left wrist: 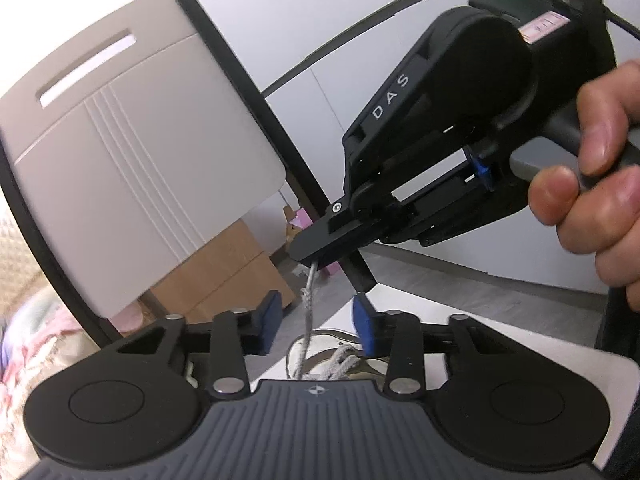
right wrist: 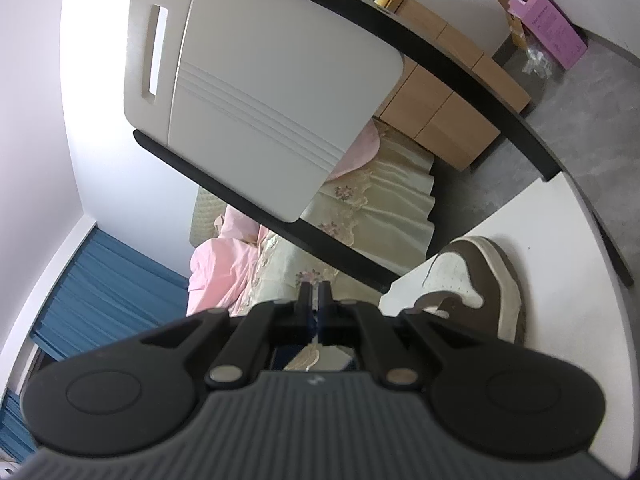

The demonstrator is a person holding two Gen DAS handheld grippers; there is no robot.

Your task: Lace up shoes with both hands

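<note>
A brown and white sneaker lies on the white table; in the left wrist view only its laced opening shows behind my left gripper. A grey shoelace with a small knot rises taut from the shoe to my right gripper, which is shut on its upper end. A person's hand holds that gripper's handle. In its own view my right gripper has its jaws pressed together. My left gripper stands open, and the lace passes between its blue pads without touching them.
A beige chair back on a black frame stands just beyond the table edge. Cardboard boxes sit on the floor behind it. A bed with pink and cream bedding lies past the chair, and a pink box lies on the floor.
</note>
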